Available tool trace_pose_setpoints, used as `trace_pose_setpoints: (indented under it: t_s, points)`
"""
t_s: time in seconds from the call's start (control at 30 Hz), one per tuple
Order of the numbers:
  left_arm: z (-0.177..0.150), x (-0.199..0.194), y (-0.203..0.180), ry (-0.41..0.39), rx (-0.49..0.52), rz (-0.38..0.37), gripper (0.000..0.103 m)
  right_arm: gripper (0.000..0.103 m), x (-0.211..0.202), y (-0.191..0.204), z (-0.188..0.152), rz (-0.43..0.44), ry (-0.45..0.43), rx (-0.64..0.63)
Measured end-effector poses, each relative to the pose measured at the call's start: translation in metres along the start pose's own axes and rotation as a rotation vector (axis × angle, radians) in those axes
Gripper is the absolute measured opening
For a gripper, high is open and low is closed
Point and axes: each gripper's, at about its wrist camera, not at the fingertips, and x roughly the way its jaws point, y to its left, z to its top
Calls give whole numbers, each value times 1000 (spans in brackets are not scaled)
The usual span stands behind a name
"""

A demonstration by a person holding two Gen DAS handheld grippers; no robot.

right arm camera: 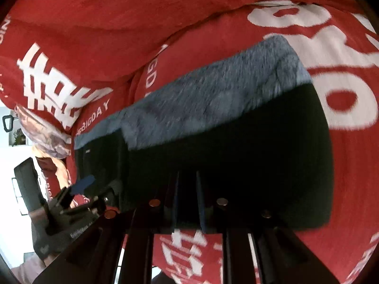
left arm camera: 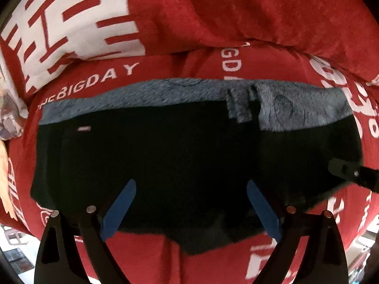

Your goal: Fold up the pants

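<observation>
The black pants [left arm camera: 180,156] lie folded on a red blanket, with grey fleece lining [left arm camera: 165,92] showing along the far edge. My left gripper [left arm camera: 190,187] is open, its blue-padded fingers spread just above the near part of the pants, holding nothing. In the right wrist view the pants [right arm camera: 236,146] fill the middle. My right gripper [right arm camera: 188,179] has its fingers close together on the near edge of the black fabric. It also shows at the right edge of the left wrist view [left arm camera: 345,170].
A red blanket with white lettering [left arm camera: 94,80] covers the surface. A bunched red and white blanket or pillow [left arm camera: 71,19] lies behind the pants. A gloved hand [right arm camera: 54,232] holds the left gripper at the lower left of the right wrist view.
</observation>
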Motion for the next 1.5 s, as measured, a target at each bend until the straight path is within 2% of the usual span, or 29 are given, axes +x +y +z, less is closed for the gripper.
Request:
trace_pose_setpoints:
  t_s: [0.1,0.17,0.3,0.4,0.43,0.53,0.6,0.63,0.7,0.77,0.8,0.9,1.1,1.27,1.5]
  points:
    - [-16,2,8,26,37,12,96,29,-12,7,-27,-19,3,8]
    - [-28,5,12,57,54,22,96,49,-15,10,-42,-43,20,14]
    - [-47,5,23,78,52,-12,96,51,-15,18,-73,-80,46,35]
    - [-57,-1,34,88,42,-47,97,62,-13,24,-89,-109,55,59]
    - [-58,-3,36,92,43,-54,102,67,-13,27,-93,-112,55,62]
    - [-66,-12,44,84,57,-74,102,73,-14,38,-99,-135,47,62]
    - [-69,-18,48,86,52,-90,102,81,-18,49,-99,-167,24,39]
    - [-70,-20,51,89,48,-96,102,82,-20,53,-99,-181,13,26]
    - [-74,-24,57,93,43,-110,102,85,-24,67,-96,-268,-26,-32]
    - [-76,-25,62,99,42,-112,102,100,-27,80,-94,-355,-64,-97]
    - [-76,-23,64,107,41,-110,102,103,-28,86,-92,-378,-72,-122]
    - [-81,-15,74,140,30,-97,102,103,-25,93,-91,-347,-34,-130]
    - [-92,-4,94,193,15,-120,102,103,-9,101,-105,-362,55,-114]
    - [-95,-6,110,187,-13,-118,102,103,-7,102,-116,-380,82,-94]
    - [-90,-10,121,171,-61,-155,102,103,-10,106,-111,-387,86,-85]
